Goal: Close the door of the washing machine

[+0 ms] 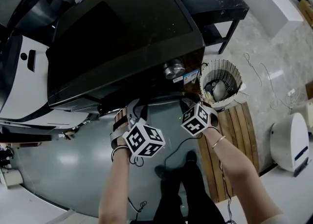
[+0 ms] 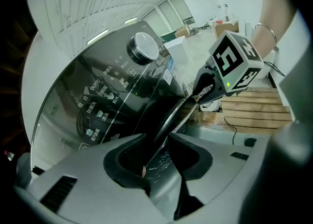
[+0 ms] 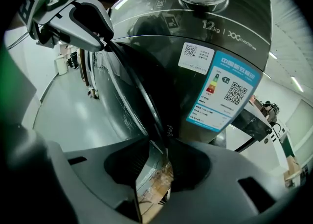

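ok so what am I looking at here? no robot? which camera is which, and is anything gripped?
No robot: a person holds a two-jaw gripper in each hand. The head view looks down from the person's head at a dark washing machine with its door open. The other two cameras ride on the grippers, looking along their jaws. The left gripper and right gripper each appear clamped on the door's rim. A slatted basket stands beside the machine.
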The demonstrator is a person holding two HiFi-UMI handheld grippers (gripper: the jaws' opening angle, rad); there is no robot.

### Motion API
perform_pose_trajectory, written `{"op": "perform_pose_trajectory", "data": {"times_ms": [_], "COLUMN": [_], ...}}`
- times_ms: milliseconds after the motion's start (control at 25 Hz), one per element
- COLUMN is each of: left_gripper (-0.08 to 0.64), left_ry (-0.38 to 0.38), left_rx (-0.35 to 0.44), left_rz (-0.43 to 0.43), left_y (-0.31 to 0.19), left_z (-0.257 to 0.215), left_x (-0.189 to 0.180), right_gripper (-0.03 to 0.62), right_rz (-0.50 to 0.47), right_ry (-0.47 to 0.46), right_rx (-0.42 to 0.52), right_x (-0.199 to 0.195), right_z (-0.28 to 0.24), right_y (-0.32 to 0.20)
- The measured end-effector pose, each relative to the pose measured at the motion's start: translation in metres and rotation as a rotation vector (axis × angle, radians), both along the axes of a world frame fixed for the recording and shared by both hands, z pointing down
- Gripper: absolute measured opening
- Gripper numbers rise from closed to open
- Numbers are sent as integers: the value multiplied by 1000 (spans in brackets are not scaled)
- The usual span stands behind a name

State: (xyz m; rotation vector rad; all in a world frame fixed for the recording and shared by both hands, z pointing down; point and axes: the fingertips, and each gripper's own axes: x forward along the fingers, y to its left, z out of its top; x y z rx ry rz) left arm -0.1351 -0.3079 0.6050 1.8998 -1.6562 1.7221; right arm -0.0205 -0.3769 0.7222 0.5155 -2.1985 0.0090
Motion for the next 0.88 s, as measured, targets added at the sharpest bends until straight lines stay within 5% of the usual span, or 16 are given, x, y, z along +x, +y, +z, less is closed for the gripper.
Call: {"op": "perform_pose_trajectory", "data": {"times_ms": [880], "left_gripper": [156], "left_ry": [24], "left_rx": [7], "left_rz": [-13], "left_y": [-9], "left_z": [2], "left_x": [-7], "right_gripper": [138], "right_rz": [4], "right_ry": [20], "right_rx": [-5], "right_x": [-10], "right_z": [3], "right_y": [-12]}}
